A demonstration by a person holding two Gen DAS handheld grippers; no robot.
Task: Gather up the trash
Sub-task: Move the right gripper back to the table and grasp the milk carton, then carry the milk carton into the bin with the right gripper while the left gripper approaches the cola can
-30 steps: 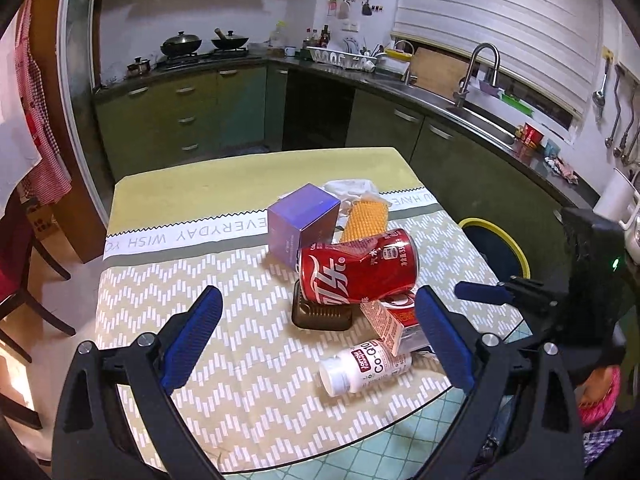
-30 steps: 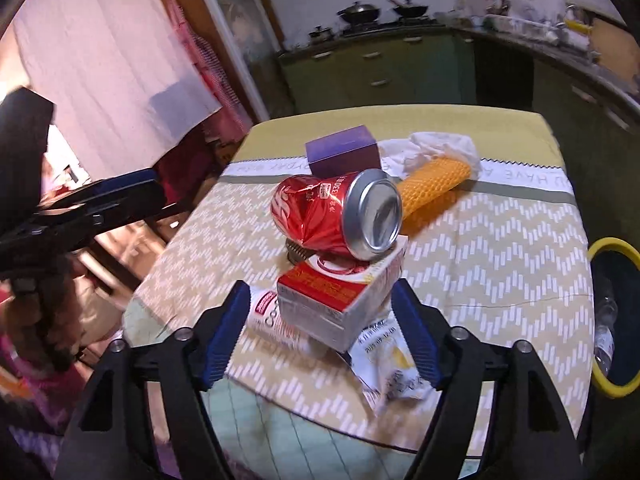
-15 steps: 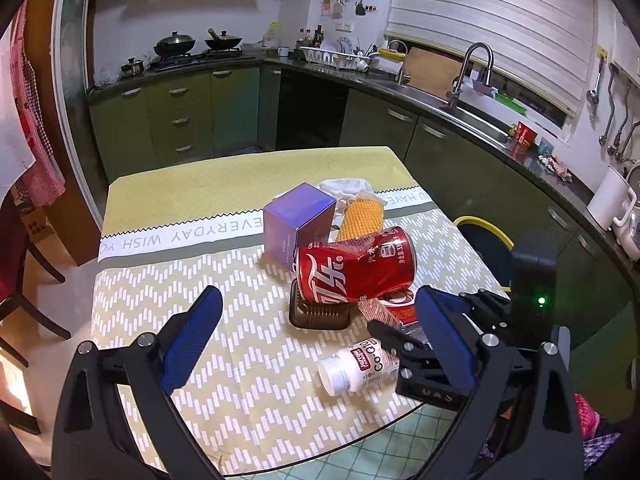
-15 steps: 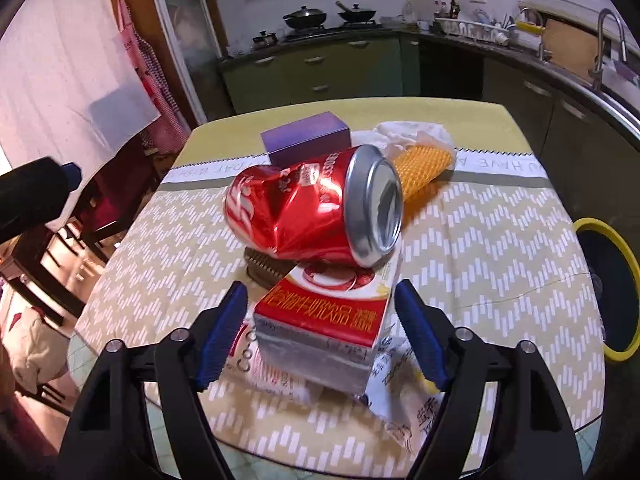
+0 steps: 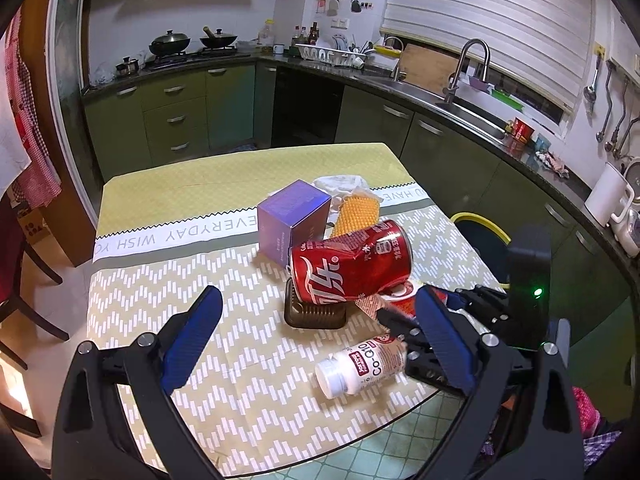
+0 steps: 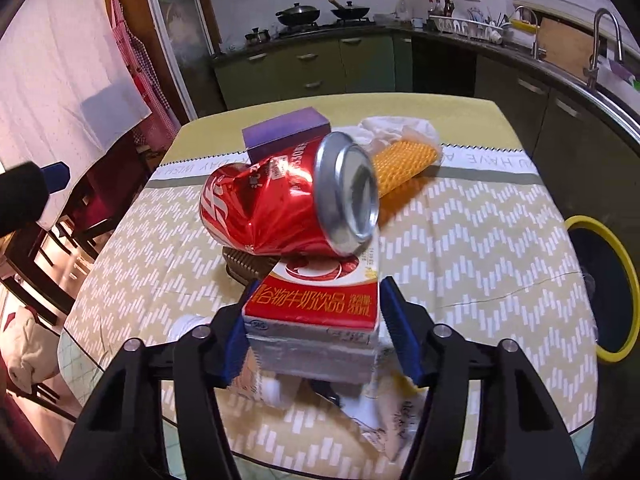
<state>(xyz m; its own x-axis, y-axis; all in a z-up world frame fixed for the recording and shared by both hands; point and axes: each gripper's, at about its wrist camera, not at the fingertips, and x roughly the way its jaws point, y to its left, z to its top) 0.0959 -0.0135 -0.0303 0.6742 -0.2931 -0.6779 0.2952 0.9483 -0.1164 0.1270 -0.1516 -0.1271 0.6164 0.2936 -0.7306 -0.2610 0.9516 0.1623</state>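
A dented red cola can (image 6: 288,204) (image 5: 352,264) lies on top of a red-and-white milk carton (image 6: 316,316) and a dark ribbed tray (image 5: 314,312). My right gripper (image 6: 316,328) has its blue pads on both sides of the carton, closing on it; the left pad touches and the right pad stands a little off. The right gripper also shows in the left wrist view (image 5: 404,324). My left gripper (image 5: 316,336) is open and empty above the table's near side. A white Co-Q10 bottle (image 5: 364,364) lies near the front edge.
A purple box (image 5: 294,216), an orange foam net (image 5: 356,216) and crumpled white plastic (image 5: 340,182) lie behind the can. A crinkled wrapper (image 6: 384,416) lies under the carton. A yellow-rimmed bin (image 6: 604,288) stands right of the table (image 5: 160,280). Chairs stand on the left.
My right gripper has moved forward around the milk carton and its jaws have narrowed onto it. The left gripper has barely moved and stays open.
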